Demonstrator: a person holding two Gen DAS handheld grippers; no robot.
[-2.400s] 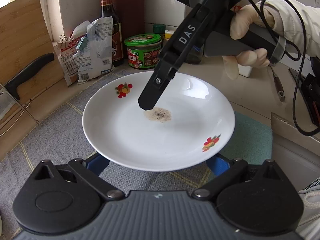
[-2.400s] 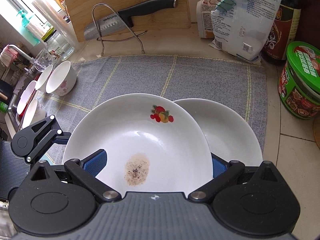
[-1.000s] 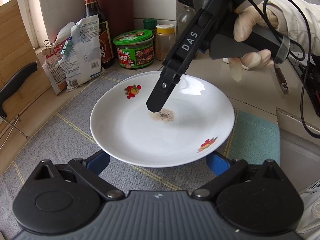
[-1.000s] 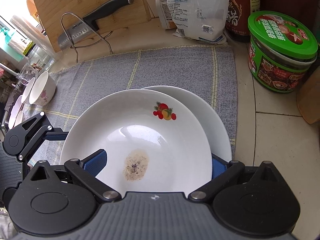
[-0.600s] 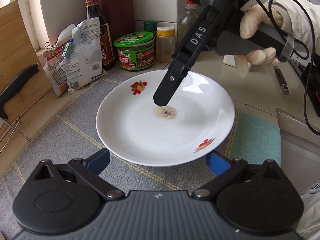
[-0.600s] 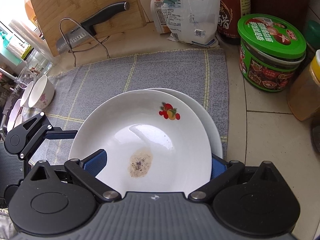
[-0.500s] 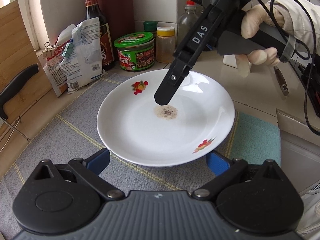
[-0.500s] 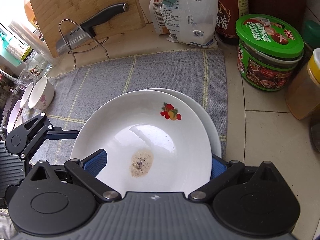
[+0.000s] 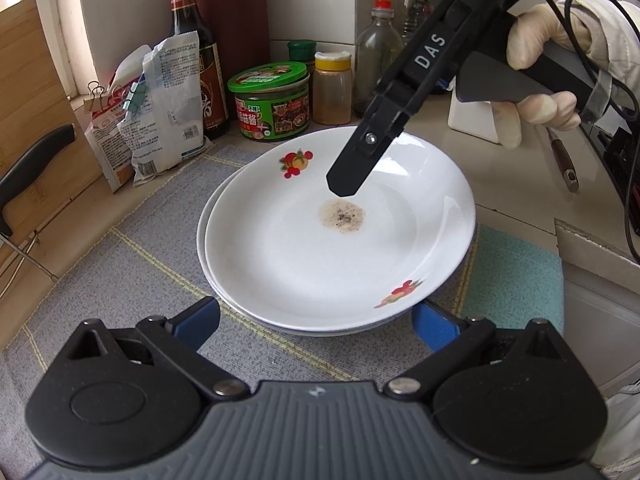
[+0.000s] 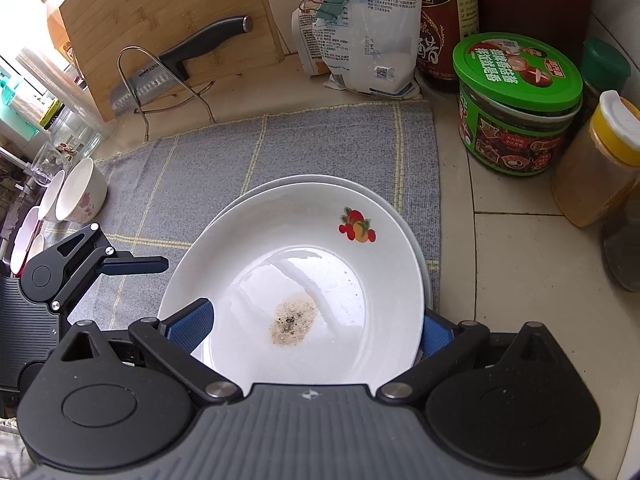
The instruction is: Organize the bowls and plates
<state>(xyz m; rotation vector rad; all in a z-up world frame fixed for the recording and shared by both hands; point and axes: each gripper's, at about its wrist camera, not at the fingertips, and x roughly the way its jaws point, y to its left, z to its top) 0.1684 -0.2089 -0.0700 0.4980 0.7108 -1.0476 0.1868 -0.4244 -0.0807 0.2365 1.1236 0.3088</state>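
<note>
Top plate (image 9: 312,264), the one with the peppery brown stain, sits nested on a second white plate (image 9: 201,236) on the grey cloth (image 9: 120,272), just in front of the green-lidded jar (image 9: 272,100). My right gripper (image 10: 314,326) straddles its rim on the side away from the jar, fingers set wide, one blue pad (image 10: 192,320) over the plate's inside and the other tucked beneath the edge; whether they press it I can't tell. My left gripper (image 9: 316,320) is spread wide too, the plate's near rim between its fingers. "DAS" reads in white along the right gripper's finger, and the jar's label carries Chinese characters.
</note>
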